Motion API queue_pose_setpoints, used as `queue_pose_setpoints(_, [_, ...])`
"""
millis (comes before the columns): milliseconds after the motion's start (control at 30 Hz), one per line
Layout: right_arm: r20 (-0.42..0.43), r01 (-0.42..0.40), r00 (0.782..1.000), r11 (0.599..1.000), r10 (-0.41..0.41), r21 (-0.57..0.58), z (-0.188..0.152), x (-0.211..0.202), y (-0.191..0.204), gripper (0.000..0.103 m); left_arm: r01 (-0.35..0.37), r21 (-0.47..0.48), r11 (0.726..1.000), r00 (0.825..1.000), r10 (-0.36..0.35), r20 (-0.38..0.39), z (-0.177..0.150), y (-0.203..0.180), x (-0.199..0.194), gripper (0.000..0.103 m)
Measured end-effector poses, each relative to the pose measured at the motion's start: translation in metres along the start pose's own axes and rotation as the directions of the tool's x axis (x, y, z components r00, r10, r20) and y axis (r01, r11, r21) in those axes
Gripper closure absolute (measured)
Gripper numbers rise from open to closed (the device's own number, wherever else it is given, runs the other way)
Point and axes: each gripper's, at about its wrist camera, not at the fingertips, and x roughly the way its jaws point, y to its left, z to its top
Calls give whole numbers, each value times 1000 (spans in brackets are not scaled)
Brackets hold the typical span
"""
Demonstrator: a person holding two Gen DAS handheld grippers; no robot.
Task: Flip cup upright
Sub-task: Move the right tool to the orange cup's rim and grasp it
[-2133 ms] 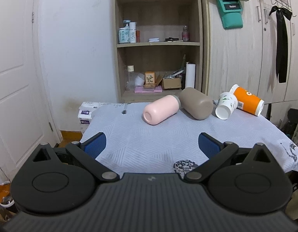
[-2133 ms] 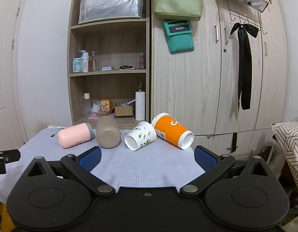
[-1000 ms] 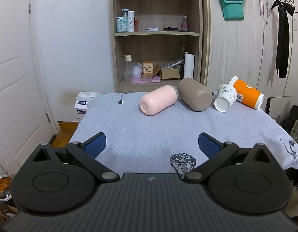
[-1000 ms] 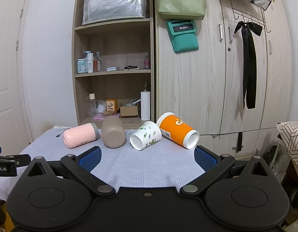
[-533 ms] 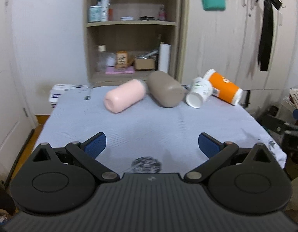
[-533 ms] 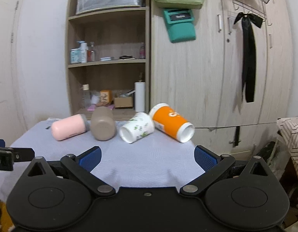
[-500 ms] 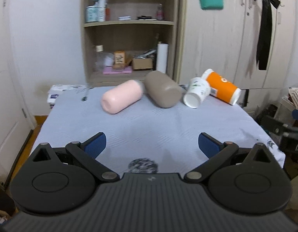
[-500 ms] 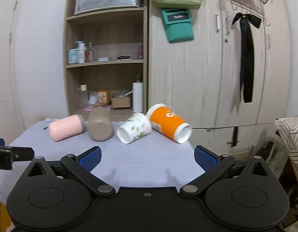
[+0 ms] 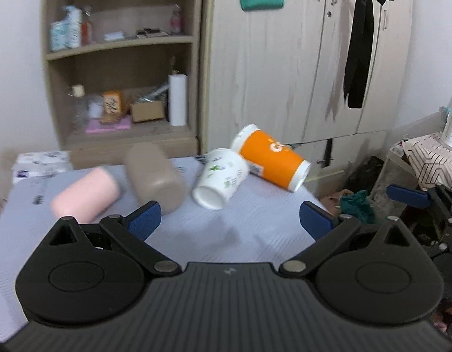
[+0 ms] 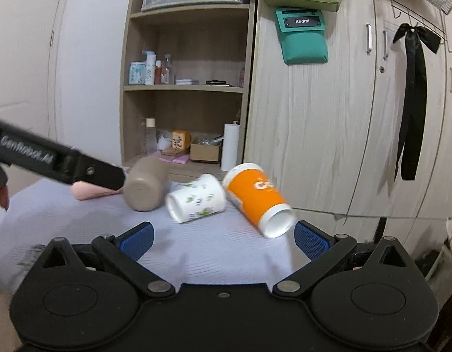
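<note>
Pink cup [image 10: 91, 191] lies half hidden behind the left gripper [image 10: 88, 171], beside the taupe cup [image 10: 145, 184]. Both grippers, right gripper [image 10: 223, 239] included, hover spread wide, empty.

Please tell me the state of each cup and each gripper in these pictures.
pink cup: lying on its side
brown cup: lying on its side
white cup: lying on its side
orange cup: lying on its side
left gripper: open, empty
right gripper: open, empty

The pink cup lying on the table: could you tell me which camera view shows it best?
The left wrist view. There the pink cup lies on its side in full, though blurred, beside the taupe cup. In the right wrist view the left gripper's black body covers most of it; only a strip of pink shows underneath.
</note>
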Motion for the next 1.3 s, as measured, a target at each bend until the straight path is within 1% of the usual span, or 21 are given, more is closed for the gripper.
queue_pose_setpoints(67, [0, -6, 1000, 999, 6, -50, 2, 14, -8, 0, 25, -22, 999, 999, -26, -27, 9, -5, 18, 3])
queue_pose_setpoints(133, [-3, -21, 1000, 996, 21, -88, 1, 29, -17, 0, 36, -38, 999, 999, -37, -22, 15, -13, 34, 3])
queue_pose_setpoints(233, [-8, -43, 999, 993, 42, -112, -1, 55, -30, 0, 33, -50, 998, 999, -34, -20, 21, -23, 56, 3])
queue_pose_setpoints(300, [-24, -46, 999, 992, 43, -121, -3, 74, -39, 0, 50, -73, 996, 998, -52, -39, 24, -28, 72, 3])
queue_pose_setpoints(367, [-44, -53, 998, 992, 49, -113, -6, 91, -49, 0, 66, -103, 992, 995, -73, -66, 27, -32, 90, 6])
queue_pose_setpoints(433, [-61, -93, 994, 993, 88, -78, -7, 105, -60, 1, 49, -125, 991, 994, -61, -95, 29, -36, 104, 14])
queue_pose_setpoints(500, [-58, -146, 988, 989, 144, -32, -8, 114, -73, 1, 44, -103, 994, 995, -53, -86, 31, -43, 110, 14])
queue_pose_setpoints(567, [-56, -166, 984, 986, 166, 6, -10, 122, -81, 1, 45, -112, 993, 994, -56, -92, 31, -45, 117, 14])
queue_pose_setpoints(767, [-57, -177, 983, 983, 174, -42, -11, 152, -91, 2, 69, -219, 973, 986, -100, -135, 39, -38, 146, 14])
queue_pose_setpoints(833, [-89, -184, 980, 983, 180, -31, -9, 166, -92, 2, 75, -233, 970, 985, -108, -132, 42, -38, 154, 14])
queue_pose_setpoints(900, [-125, -173, 977, 985, 171, 0, -6, 178, -93, 2, 69, -251, 965, 985, -106, -137, 43, -37, 159, 14])
queue_pose_setpoints(967, [-129, -170, 977, 986, 168, 1, -6, 185, -93, 2, 69, -264, 962, 984, -109, -138, 43, -34, 162, 14])
queue_pose_setpoints(1000, [-130, -162, 978, 987, 160, 0, -6, 186, -92, 10, 69, -274, 959, 985, -110, -136, 42, -32, 162, 14])
queue_pose_setpoints(1033, [-136, -156, 979, 988, 155, 2, -6, 186, -91, 24, 72, -288, 955, 985, -113, -129, 41, -30, 161, 14])
queue_pose_setpoints(1067, [-147, -165, 975, 986, 164, 8, -6, 186, -91, 30, 76, -303, 950, 986, -117, -120, 40, -27, 160, 14])
queue_pose_setpoints(1133, [-156, -141, 978, 990, 139, -3, -7, 179, -88, 31, 88, -323, 942, 986, -129, -106, 39, -22, 158, 14])
queue_pose_setpoints(1200, [-133, -117, 985, 993, 113, -29, -8, 165, -82, 32, 88, -318, 944, 986, -128, -106, 37, -21, 156, 14])
queue_pose_setpoints(1300, [-106, -105, 989, 994, 103, -16, -12, 142, -74, 33, 105, -308, 945, 983, -146, -113, 35, -24, 153, 14])
